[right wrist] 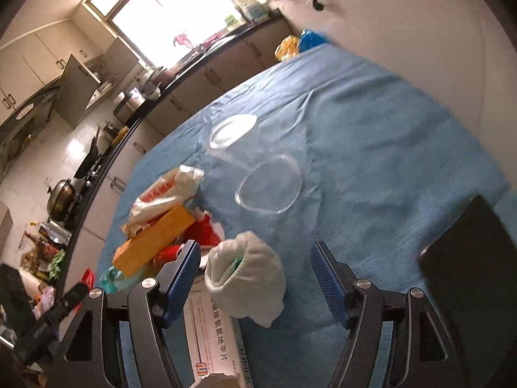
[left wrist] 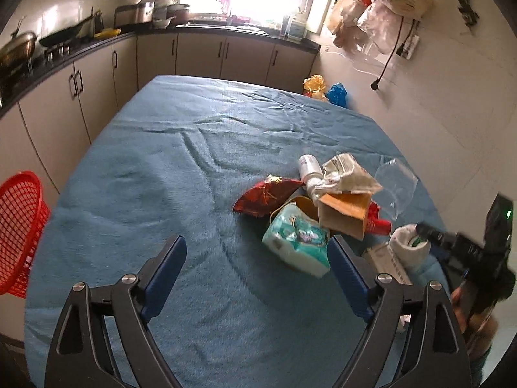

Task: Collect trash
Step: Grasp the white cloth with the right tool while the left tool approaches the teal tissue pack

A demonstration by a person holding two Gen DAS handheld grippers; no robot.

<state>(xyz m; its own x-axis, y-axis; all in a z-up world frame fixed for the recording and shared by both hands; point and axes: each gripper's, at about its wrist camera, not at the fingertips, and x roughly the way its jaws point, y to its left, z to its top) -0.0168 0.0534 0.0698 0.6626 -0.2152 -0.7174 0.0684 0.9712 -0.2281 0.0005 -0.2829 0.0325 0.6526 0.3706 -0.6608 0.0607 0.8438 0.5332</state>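
My left gripper [left wrist: 257,266] has its jaws spread wide, holding nothing, over the blue cloth [left wrist: 161,194]. My right gripper [right wrist: 255,268] is spread too, around a crumpled white bag [right wrist: 252,278]. The trash pile [left wrist: 310,207] sits just beyond, on the right.

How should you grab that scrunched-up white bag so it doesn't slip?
Probably pinch the white bag across its bunched middle, coming from above and the near side. It sits between the open right hand-held gripper fingers, with its soft folds standing up and its open mouth facing the trash pile.
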